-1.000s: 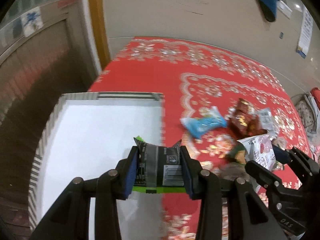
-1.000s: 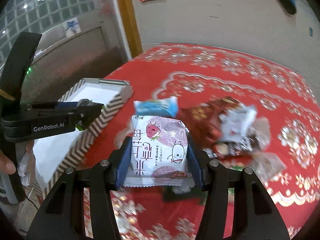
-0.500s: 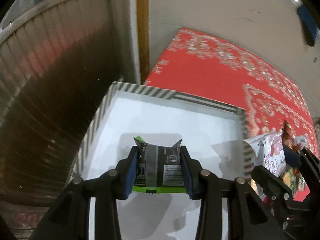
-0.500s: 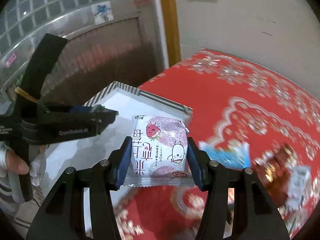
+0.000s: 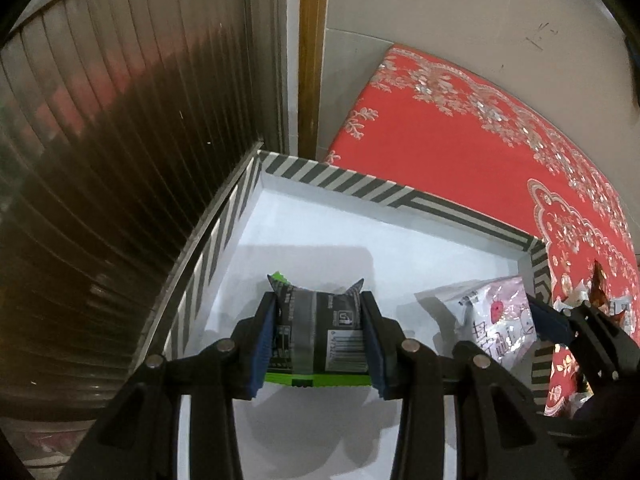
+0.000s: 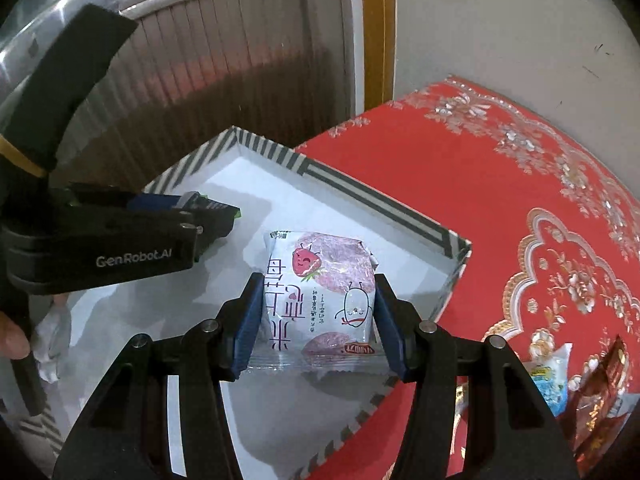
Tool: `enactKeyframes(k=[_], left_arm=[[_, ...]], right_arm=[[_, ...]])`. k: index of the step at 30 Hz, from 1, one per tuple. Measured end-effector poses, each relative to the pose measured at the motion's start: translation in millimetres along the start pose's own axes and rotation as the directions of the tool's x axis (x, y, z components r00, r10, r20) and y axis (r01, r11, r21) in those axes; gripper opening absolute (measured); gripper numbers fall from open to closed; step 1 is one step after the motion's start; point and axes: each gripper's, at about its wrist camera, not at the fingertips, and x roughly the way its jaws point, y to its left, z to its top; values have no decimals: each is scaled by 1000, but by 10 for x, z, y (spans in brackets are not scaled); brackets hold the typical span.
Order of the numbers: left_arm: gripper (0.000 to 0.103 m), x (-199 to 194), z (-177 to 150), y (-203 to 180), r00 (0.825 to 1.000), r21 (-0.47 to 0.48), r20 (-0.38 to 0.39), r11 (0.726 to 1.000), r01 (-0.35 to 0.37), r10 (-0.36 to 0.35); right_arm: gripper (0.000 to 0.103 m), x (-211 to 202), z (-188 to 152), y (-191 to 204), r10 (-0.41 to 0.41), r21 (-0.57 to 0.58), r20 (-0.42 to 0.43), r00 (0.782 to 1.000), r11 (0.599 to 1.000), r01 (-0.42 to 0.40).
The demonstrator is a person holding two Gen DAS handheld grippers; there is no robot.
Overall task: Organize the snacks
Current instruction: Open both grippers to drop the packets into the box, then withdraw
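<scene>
My left gripper [image 5: 319,334] is shut on a dark grey snack packet with a green edge [image 5: 320,336], held above the white floor of a striped box [image 5: 360,192]. My right gripper [image 6: 318,316] is shut on a white and pink strawberry snack packet [image 6: 320,296], held over the same striped box [image 6: 384,204] near its right wall. In the left wrist view the pink packet [image 5: 496,320] and the right gripper [image 5: 556,328] appear at the right. In the right wrist view the left gripper [image 6: 200,220] reaches in from the left with its dark packet.
The box sits at the left end of a red patterned tablecloth [image 5: 460,132], beside a ribbed metal shutter [image 5: 100,160] and a wooden door frame [image 5: 314,52]. Several loose snack packets [image 6: 576,380] lie on the cloth to the right. A person's fingers [image 6: 12,336] hold the left tool.
Both grippers have carried their packets leftward from over the red cloth to above the box. The snack pile has slid to the right edge of both views.
</scene>
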Motion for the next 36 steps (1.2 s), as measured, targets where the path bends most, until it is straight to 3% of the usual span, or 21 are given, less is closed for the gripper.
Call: enactKeyframes(k=[4,6,8,12,25,30,36], left_arm=[[48,27,12,-9,1000,-11,-16,1000,-5,5],[65,61,23,4,1000,-21,-29,1000,9,-9],[72,45,17,30,999,-38,-28,999,27,-28],[76,-43,24,70,1000,-57,4,998,16,-16],[78,-249,-36,92,999,-69,23,996,49,-48],[78,-374,-122,53,996,-68,38,994,85,-83],[78,-525,-334,-258,992,18,67,994,105,-106]], right_arm=[[53,35,29,13,-4,-2,-9,1000,1000,4],[53,51,31,36,-10,-14,-16,1000,1000,10],[53,62,25,44,-5,-20,-17,1000,1000,4],[53,0,18,38,22,-12,17,1000,1000,-22],[58,0,-7,92,30,-29,-4,1000,999,-30],[58,-367,-62,64,33,-23,64,997,999,-31],[58,-792,-315,-100,0,8,99,995,1000,-1]])
